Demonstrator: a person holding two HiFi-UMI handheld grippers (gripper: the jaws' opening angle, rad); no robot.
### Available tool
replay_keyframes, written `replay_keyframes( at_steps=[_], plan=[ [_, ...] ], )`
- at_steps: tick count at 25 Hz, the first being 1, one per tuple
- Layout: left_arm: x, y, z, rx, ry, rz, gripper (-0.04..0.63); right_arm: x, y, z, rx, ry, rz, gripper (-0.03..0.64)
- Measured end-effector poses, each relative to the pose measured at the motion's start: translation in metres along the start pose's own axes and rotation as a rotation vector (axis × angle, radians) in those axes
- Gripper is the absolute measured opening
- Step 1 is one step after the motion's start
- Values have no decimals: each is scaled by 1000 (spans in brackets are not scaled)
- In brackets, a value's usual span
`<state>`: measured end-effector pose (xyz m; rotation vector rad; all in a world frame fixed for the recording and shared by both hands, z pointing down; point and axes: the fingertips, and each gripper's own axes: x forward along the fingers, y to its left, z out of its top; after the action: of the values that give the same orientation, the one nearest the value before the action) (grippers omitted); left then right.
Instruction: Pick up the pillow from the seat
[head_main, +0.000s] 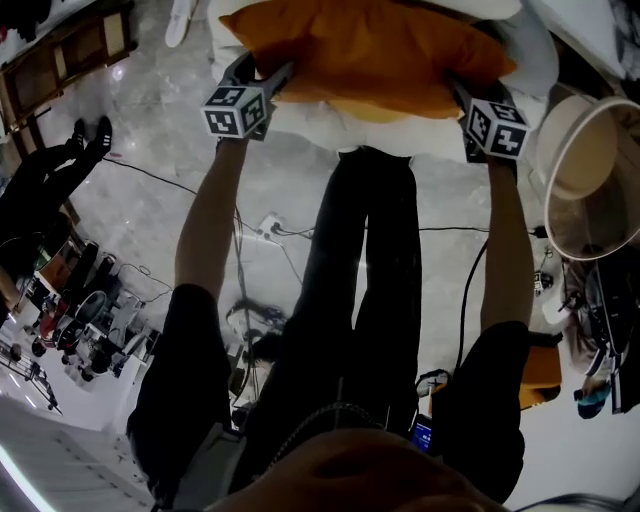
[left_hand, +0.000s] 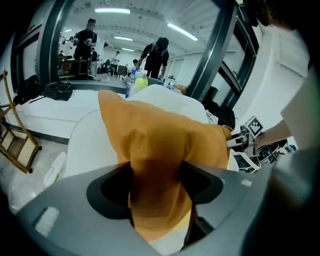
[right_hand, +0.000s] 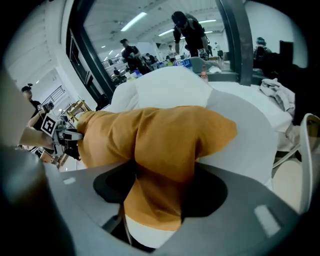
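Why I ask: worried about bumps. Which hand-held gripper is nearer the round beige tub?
Right. The right hand-held gripper clamps the pillow end beside the tub; the left hand-held gripper clamps the opposite end.

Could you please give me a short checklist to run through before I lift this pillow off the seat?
1. Left tool gripping the pillow: ok, orange fabric is pinched between its jaws.
2. Right tool gripping the pillow: ok, fabric is bunched between its jaws too.
3. Grips at opposite ends for a level lift: ok, one tool at each side edge in the head view.
4. Nothing lying on top of the pillow: ok, its upper face is bare.
5. Grip holds filling, not just the cover: cannot tell.
6. Pillow already clear of the white seat: cannot tell; it looks to be lying on it.
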<state>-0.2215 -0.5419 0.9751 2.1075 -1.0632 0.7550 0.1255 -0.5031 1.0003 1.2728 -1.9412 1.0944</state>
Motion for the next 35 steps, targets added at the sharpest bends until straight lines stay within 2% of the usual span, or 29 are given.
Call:
replay_keyframes(
  at_steps=[7,11,15,19,22,29,35],
  plan=[
    [-51,-25,-38,39,24,73,260,-53,40,-36,-69,-5,-74,255],
    [-91,-51,-52,42,36,113,242,-98,63,-61,-52,-17,-110,238],
    [-120,-86,-41,8,8,85,239,-148,65,-57,-27,-44,-136,236],
    [-163,-118,-34,-36,-1,54,239,-200,80,-53,-3,-22,-157,236],
    [-195,-140,-17,-53,-15,37,239,-239,89,-37,-8,-21,-157,236],
    [-270,-182,37,-83,-120,35,236,-320,111,10,-57,-46,-167,236],
    [-315,-196,124,-19,-246,41,235,-383,129,78,-101,-173,-194,232]
  ],
)
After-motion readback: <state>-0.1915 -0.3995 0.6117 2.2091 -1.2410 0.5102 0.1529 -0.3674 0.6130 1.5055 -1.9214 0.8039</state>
